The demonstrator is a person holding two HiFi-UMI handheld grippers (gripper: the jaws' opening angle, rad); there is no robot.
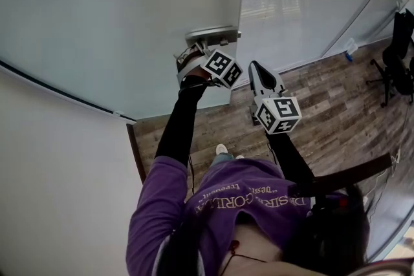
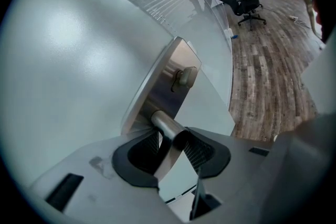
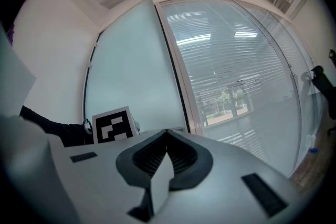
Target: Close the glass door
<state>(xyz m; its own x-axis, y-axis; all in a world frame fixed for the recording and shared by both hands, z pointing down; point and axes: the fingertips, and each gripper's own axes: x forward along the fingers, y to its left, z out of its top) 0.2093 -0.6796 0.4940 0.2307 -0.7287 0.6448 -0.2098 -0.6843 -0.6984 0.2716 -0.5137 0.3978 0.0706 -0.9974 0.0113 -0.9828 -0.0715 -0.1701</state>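
Jaws of left gripper (image 2: 172, 139): part-way apart, clamped on the round metal handle (image 2: 164, 124), which projects from a steel plate (image 2: 167, 71) on the frosted glass door (image 2: 79, 60). Jaws of right gripper (image 3: 167, 136): tips seemingly together, nothing between them, clear of the glass, right of the handle. Glass door: free edge just beside the frame (image 3: 180, 76) of a window wall (image 3: 236, 71) with blinds; whether fully home cannot be told.
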